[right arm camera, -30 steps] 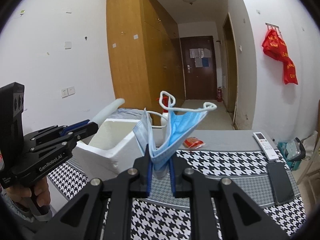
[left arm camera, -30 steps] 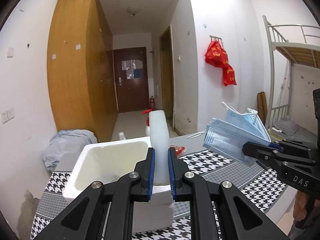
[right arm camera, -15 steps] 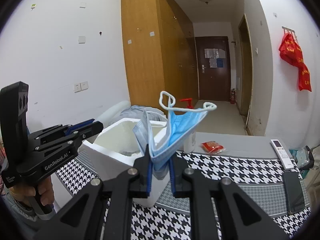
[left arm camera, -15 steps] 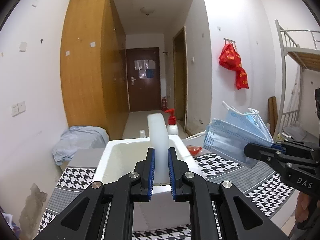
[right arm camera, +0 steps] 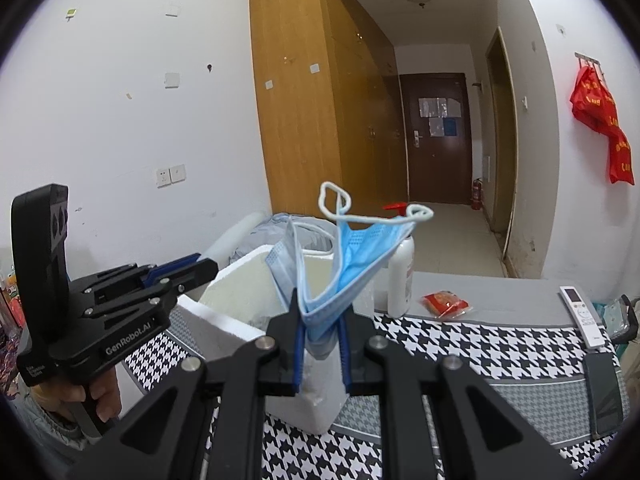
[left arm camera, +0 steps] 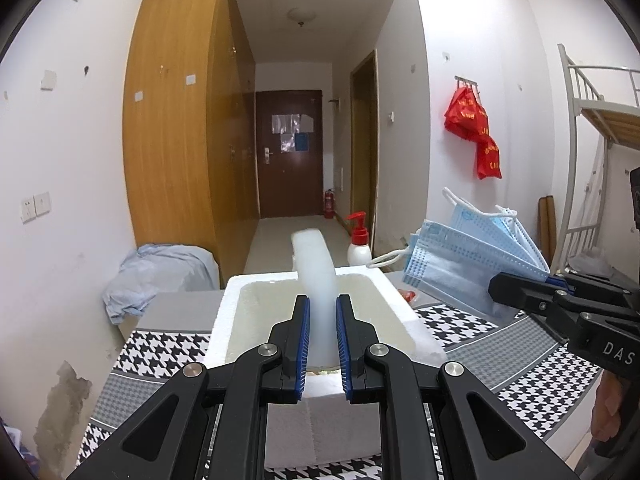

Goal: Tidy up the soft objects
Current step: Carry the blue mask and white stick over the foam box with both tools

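Both hand-held grippers have swung sideways across the houndstooth-patterned tablecloth (right arm camera: pixel 472 344), so the open white polystyrene foam box (left arm camera: pixel 240 300) now sits squarely ahead of the left gripper (left arm camera: pixel 322 344). That gripper pinches a pale translucent foam strip (left arm camera: pixel 316 276) upright above the box. The right gripper (right arm camera: pixel 320 344) is clamped on a bunch of light-blue pleated face masks (right arm camera: pixel 352 256), held in the air just beside the box's right side.

Tabletop (right arm camera: pixel 500 344) wearing a houndstooth and grey cloth

A white foam box (right arm camera: pixel 240 300), pump bottle (right arm camera: pixel 400 280), red packet (right arm camera: pixel 444 304), remote (right arm camera: pixel 582 316) and dark phone (right arm camera: pixel 602 392) are resting directly on it.
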Available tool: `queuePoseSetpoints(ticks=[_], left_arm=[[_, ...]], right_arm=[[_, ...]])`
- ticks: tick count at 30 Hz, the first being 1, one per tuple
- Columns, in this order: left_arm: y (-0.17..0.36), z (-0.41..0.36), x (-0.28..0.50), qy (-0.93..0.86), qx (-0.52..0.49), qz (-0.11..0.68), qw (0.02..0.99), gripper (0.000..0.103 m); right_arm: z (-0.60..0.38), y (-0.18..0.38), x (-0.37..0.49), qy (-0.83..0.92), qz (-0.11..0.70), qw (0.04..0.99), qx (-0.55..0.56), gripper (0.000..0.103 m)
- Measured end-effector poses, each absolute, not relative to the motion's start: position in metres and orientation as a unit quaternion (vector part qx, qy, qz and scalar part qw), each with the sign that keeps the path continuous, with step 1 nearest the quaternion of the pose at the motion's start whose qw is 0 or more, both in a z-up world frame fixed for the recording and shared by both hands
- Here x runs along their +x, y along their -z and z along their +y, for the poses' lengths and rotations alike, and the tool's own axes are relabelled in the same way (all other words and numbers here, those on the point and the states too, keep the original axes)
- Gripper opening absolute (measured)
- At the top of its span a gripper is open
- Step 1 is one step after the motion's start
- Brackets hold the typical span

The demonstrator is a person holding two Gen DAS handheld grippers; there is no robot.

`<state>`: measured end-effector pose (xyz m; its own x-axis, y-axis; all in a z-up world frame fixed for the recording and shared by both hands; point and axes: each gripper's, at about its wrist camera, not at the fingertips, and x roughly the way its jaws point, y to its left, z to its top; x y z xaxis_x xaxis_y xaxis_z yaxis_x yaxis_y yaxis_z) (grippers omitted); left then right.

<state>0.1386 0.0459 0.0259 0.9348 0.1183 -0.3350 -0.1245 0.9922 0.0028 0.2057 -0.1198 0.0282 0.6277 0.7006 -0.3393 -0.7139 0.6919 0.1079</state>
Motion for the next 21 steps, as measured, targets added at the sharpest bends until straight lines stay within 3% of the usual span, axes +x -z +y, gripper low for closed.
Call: queuePoseSetpoints(ticks=[16, 21], left_arm=[[-0.018, 0.059, 0.171, -0.050, -0.014, 0.192, 0.980, 0.014], [-0.013, 0.064, 0.180, -0.043, -0.019, 0.197, 0.979, 0.022]], right_arm=[[-0.108, -0.024, 0.223, -0.382, 0.192, 0.904, -0.013, 0.018], [-0.106, -0.023, 0.226, -0.375, 0.196, 0.906, -0.013, 0.018]])
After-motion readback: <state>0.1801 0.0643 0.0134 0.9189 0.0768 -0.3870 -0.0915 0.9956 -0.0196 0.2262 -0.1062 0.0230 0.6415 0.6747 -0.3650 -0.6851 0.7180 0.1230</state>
